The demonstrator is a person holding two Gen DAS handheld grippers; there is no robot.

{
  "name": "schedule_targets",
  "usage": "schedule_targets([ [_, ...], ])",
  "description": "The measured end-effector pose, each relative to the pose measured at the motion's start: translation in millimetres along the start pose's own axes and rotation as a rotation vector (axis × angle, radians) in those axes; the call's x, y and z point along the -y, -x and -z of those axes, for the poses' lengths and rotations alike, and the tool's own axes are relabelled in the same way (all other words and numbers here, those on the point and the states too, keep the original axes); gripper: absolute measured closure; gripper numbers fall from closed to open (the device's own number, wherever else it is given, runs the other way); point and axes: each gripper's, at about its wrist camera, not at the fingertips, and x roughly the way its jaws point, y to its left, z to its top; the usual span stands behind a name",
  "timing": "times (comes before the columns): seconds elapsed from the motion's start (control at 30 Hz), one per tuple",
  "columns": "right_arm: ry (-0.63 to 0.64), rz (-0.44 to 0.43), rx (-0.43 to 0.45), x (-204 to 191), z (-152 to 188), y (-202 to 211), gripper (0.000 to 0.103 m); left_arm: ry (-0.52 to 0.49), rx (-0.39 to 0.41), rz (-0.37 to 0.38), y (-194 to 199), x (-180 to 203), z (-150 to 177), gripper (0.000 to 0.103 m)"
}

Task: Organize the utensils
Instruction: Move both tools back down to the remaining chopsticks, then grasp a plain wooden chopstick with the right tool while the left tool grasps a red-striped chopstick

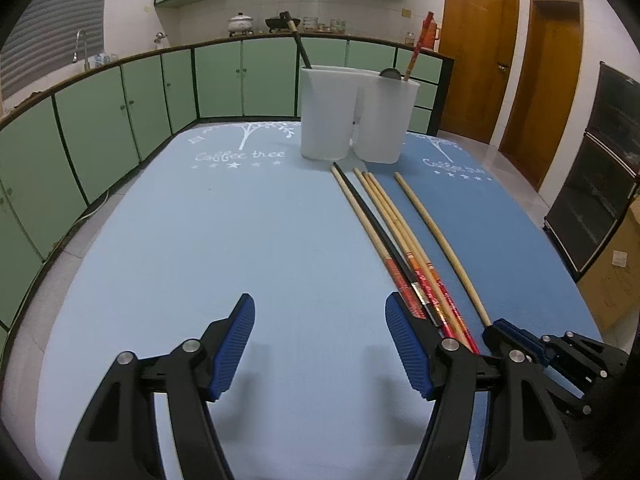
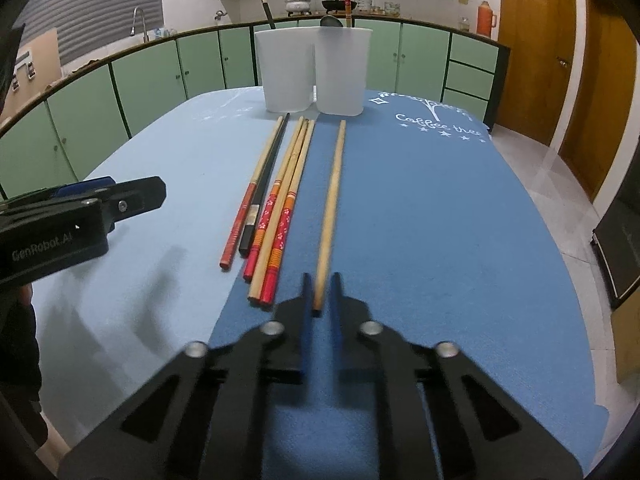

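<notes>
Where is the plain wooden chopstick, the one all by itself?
The plain chopstick lies on the darker blue mat, right of the chopstick bunch, pointing toward the white holder. The right gripper pinches its near end.

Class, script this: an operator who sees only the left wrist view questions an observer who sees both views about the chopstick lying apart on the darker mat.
Operator: My view shows the right tool only from the side. Is it gripping?
Observer: Yes. The right tool is shut on the near end of the plain chopstick, which sits between both pads.
Operator: My own finger hides the other sticks' near ends. How do they lie?
Observer: Unevenly. The black chopstick stops farthest back in the group.
</notes>
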Motion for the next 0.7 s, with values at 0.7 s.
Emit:
schedule_targets([
  [0.7, -0.064, 0.003, -0.005, 19, 2, 3, 0.099, -0.058, -0.107, 0.054, -24, 36, 17, 0.039],
])
